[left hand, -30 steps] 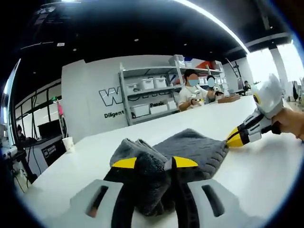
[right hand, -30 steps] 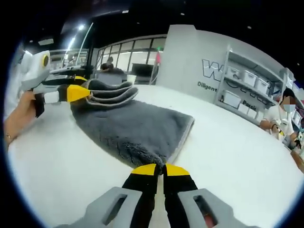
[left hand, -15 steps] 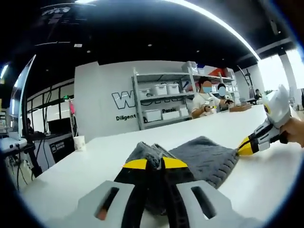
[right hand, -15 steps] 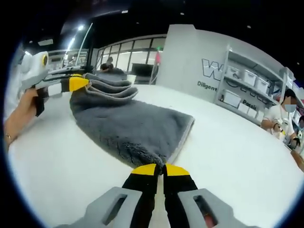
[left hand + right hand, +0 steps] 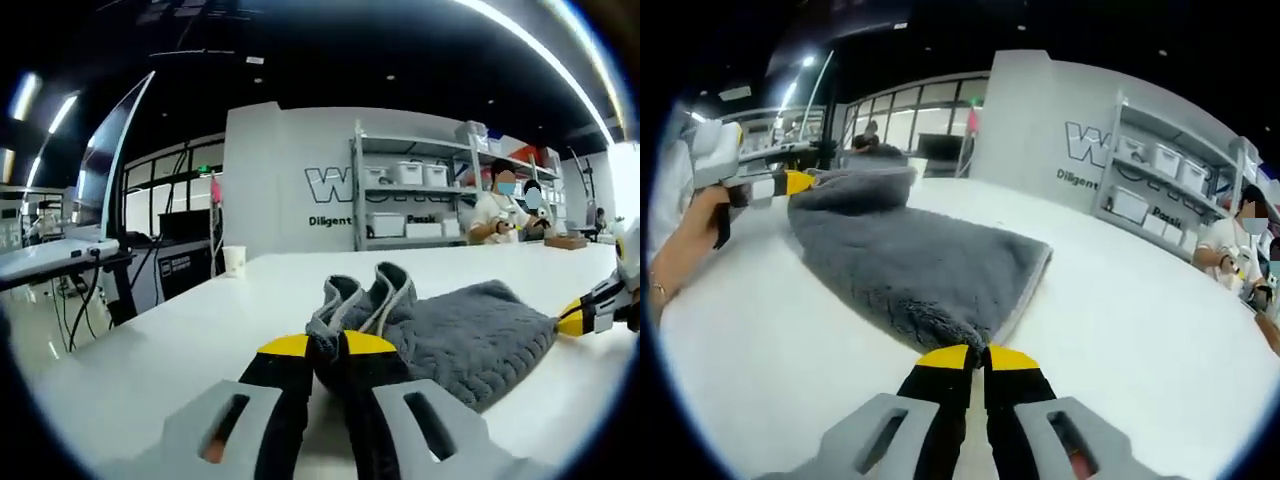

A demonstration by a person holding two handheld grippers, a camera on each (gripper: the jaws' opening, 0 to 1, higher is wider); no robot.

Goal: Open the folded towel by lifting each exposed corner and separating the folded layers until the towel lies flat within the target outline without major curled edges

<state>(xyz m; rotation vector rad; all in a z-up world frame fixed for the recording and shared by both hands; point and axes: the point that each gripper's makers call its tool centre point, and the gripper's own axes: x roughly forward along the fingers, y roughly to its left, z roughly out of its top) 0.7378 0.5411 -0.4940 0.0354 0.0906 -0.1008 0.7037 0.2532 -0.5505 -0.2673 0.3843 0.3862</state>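
On a white table [image 5: 1120, 330] in a shelved workroom, a grey towel [image 5: 910, 265] stretches lengthwise between left gripper [image 5: 326, 344] and right gripper [image 5: 977, 354], both clamping its ends.

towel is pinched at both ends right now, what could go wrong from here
The left gripper is shut on several stacked layers of the gray towel, so pulling may drag the whole fold instead of separating one layer. The right gripper holds only a thin corner, which could slip free under tension. With both ends clamped, the towel could slide across the smooth white table rather than open.
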